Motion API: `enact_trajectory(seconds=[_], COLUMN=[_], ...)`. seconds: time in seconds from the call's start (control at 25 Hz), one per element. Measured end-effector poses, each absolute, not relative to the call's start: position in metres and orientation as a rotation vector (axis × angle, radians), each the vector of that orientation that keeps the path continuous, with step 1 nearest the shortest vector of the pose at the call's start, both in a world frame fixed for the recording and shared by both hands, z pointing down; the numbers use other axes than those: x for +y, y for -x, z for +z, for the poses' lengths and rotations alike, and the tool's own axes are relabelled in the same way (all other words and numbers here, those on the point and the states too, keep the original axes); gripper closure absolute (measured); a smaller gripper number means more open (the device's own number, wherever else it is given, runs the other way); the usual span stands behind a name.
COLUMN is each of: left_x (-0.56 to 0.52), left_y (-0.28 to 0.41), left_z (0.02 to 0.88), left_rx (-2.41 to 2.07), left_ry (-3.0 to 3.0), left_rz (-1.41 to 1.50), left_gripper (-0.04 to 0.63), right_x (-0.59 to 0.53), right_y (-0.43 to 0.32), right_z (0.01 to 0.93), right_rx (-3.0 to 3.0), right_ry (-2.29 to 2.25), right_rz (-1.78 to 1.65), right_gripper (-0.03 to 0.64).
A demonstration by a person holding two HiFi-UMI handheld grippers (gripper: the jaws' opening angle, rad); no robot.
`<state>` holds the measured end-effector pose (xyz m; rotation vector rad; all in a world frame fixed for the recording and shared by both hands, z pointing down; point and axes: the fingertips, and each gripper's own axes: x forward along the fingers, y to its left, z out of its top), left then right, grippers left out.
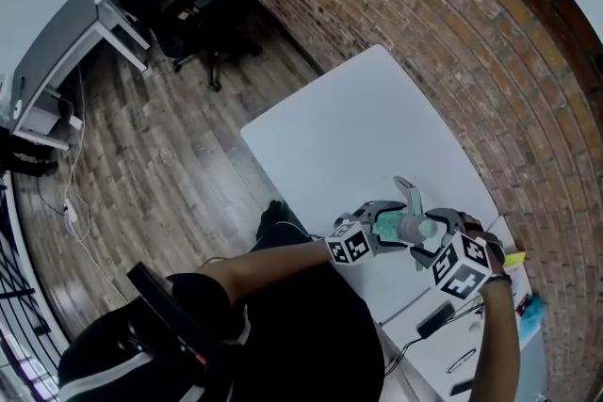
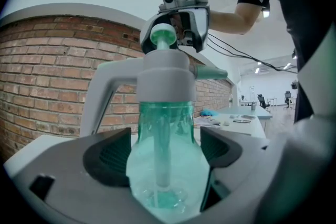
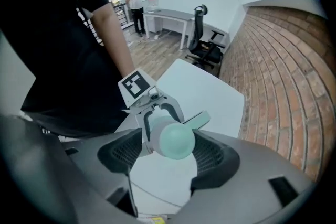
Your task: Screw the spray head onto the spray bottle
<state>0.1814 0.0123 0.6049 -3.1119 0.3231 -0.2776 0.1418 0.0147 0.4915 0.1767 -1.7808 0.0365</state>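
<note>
A clear green spray bottle (image 2: 163,123) hangs above the white table (image 1: 358,136), and my left gripper (image 2: 164,160) is shut on its body. The grey spray head (image 2: 165,68) with a green knob on top sits on the bottle's neck, its dip tube reaching down inside. In the head view the bottle (image 1: 388,226) lies between the two grippers. My right gripper (image 3: 168,157) points down over the spray head (image 3: 176,139). Its jaws stand to either side of the knob, with a gap on the left and no clear press. From the left gripper view, the right gripper (image 2: 178,29) is just above the knob.
A brick wall (image 1: 452,33) runs along the table's far side. A second table at the lower right carries a black object (image 1: 435,319) and cables. An office chair (image 1: 193,9) and a desk (image 1: 57,52) stand across the wooden floor. A person (image 3: 137,0) stands far off.
</note>
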Motion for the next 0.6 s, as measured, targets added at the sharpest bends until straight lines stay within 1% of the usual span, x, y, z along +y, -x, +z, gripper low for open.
enact_trajectory(seconds=[0.6], left_x=[0.010], left_y=[-0.182], left_z=[0.603], left_rx=[0.319], left_ry=[3.112], left_rz=[-0.269], left_gripper=[0.183], right_x=[0.010], right_y=[-0.152], right_z=[0.495], right_rx=[-1.623], right_ry=[0.227], right_rz=[-0.431], right_gripper=[0.334])
